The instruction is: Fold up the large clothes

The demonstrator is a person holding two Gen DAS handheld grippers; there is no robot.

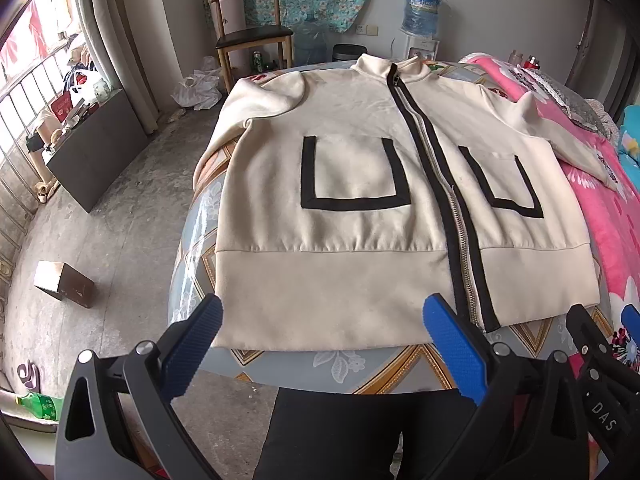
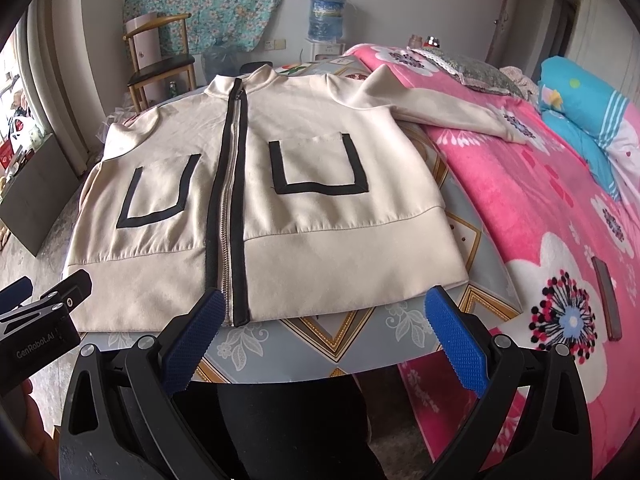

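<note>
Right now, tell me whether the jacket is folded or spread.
Spread. The jacket lies flat, front up, zipped, on the table; no fold shows, and one sleeve stretches onto the pink blanket.

White letters "DAS" stand on the black body of the right gripper (image 1: 600,322), seen at the left wrist view's lower right edge. "GenRobot.AI" is printed in grey on the black housing of the left gripper (image 2: 44,288), at the right wrist view's left edge.

Left gripper (image 1: 322,312) agape; right gripper (image 2: 322,306) likewise
</note>
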